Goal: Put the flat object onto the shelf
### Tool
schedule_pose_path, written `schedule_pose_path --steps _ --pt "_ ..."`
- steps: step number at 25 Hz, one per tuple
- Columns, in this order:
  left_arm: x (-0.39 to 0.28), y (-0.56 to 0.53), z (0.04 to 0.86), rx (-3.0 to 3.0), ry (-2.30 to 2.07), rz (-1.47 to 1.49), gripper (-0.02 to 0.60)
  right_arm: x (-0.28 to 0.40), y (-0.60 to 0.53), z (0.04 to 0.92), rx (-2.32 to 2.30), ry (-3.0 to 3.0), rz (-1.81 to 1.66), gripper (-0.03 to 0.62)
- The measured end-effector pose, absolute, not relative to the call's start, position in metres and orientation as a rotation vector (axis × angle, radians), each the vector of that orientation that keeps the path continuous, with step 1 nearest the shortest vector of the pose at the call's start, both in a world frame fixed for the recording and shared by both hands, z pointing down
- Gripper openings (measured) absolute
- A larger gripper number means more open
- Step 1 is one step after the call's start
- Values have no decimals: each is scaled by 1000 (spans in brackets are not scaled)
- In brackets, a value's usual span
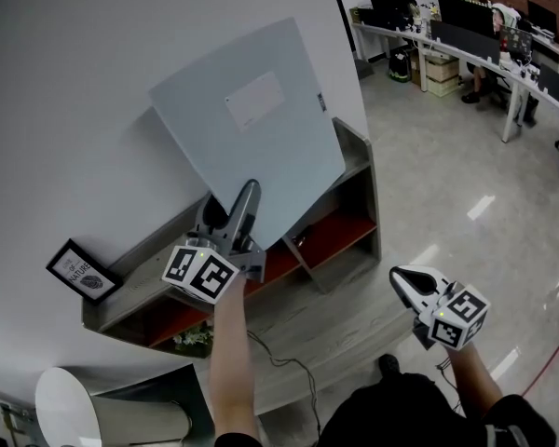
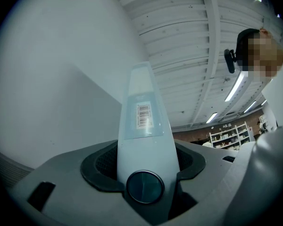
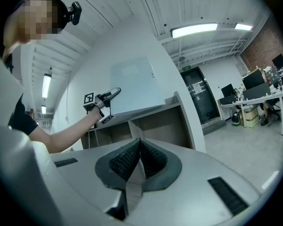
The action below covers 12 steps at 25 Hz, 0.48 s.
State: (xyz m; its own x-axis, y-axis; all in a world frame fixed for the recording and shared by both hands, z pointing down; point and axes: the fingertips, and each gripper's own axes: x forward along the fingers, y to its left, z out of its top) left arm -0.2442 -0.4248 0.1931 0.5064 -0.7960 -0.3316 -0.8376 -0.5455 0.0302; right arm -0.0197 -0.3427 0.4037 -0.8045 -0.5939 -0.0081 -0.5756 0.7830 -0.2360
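A large pale blue-grey file binder stands tilted against the white wall, over the top board of a grey shelf unit. My left gripper is shut on its lower edge at the spine. In the left gripper view the spine, with a barcode label and a round finger hole, fills the gap between the jaws of that gripper. From the right gripper view the binder looks to hang just at the shelf top; contact is unclear. My right gripper hangs lower right, shut and empty.
A small framed picture stands on the shelf top at the left. The shelf's inner boards are red, with a plant in a lower bay. A cable lies on the floor. Office desks stand at the far right.
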Motion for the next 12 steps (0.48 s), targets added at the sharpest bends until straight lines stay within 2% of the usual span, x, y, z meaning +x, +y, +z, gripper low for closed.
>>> schedule_pose_path --steps 12 --pt "-223 -461 198 -2568 1430 381 288 -8 -367 409 -887 2923 -332 14"
